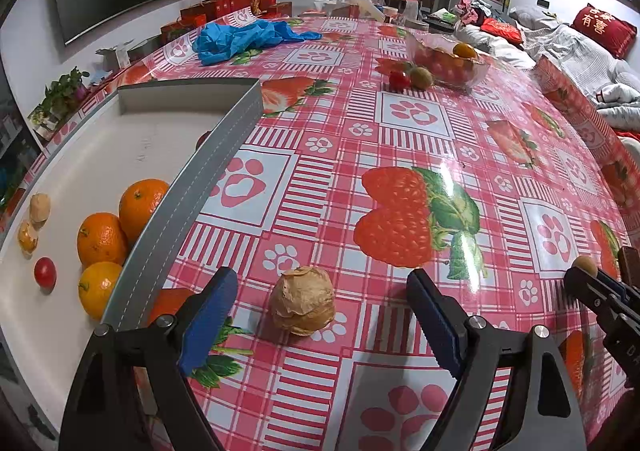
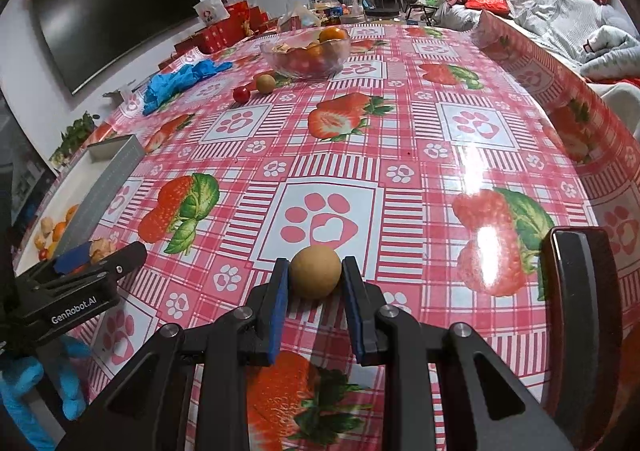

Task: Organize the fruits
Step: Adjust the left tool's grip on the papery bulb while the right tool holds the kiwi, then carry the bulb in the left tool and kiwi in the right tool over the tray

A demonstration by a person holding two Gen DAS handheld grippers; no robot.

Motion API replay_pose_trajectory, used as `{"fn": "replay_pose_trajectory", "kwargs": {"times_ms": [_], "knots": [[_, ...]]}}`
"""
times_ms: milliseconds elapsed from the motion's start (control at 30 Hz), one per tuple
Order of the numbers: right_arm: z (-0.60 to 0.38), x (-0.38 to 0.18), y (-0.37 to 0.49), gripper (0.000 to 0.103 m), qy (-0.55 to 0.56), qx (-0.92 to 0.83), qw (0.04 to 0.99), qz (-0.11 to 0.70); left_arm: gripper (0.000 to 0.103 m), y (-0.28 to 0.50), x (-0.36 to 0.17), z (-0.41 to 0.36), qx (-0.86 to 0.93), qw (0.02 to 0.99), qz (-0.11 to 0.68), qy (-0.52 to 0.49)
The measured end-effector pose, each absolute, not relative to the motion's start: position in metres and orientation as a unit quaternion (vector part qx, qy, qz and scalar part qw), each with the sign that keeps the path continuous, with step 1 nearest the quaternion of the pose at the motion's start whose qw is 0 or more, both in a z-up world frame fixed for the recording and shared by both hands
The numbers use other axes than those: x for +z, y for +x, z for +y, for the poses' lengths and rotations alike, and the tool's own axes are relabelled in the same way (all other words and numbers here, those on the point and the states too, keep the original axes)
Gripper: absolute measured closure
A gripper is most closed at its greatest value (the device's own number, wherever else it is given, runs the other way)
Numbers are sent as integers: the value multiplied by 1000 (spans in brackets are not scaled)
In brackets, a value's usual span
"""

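Strawberry-print oilcloth covers the counter (image 2: 400, 171), TV wall behind, sofa to the right. Right gripper (image 2: 315, 287) is closed on a small round tan fruit (image 2: 315, 277), pads touching both sides, fruit near the pad tips just above the cloth. Left gripper (image 1: 320, 315) is wide open, empty, with a wrinkled husked fruit (image 1: 303, 301) on the counter between its fingers, touching neither. Grey tray (image 1: 192, 179) just to its left already has oranges (image 1: 102, 237) and a cherry tomato (image 1: 44, 271). Glass bowl (image 2: 306, 53) of fruit sits far back.

Risks, my read: tip-only grip on a smooth sphere could let it squirt out and roll on the slick cloth. Husked fruit looks papery; a hard close could crush it. The tray wall is close, so a low carry could clip it.
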State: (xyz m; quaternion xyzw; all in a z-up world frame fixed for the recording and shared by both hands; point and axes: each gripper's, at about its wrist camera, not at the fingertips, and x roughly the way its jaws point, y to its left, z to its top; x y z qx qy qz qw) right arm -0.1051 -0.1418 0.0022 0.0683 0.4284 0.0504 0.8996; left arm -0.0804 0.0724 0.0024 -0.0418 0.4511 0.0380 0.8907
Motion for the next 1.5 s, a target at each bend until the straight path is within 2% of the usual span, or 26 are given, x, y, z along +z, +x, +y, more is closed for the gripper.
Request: {"fn": "replay_pose_trajectory", "kwargs": {"times_ms": [333, 367, 533, 700, 733, 1200, 1500], "knots": [[-145, 2, -104, 74, 78, 56, 898, 429, 17, -82, 2, 72, 40, 889, 455, -37], [-145, 2, -105, 74, 79, 56, 898, 429, 19, -82, 2, 72, 37, 889, 456, -37], [-146, 2, -105, 74, 78, 56, 898, 429, 42, -84, 7, 63, 13, 889, 457, -21], [-146, 2, -105, 74, 80, 57, 898, 429, 74, -83, 10, 53, -8, 889, 458, -9], [-146, 2, -104, 74, 80, 57, 898, 429, 76, -83, 11, 51, -10, 889, 459, -7], [-146, 4, -104, 74, 96, 64, 893, 435, 76, -83, 15, 56, -6, 879, 475, -31], [-126, 17, -105, 74, 98, 83, 892, 433, 76, -91, 39, 71, -7, 888, 457, -42]]}}
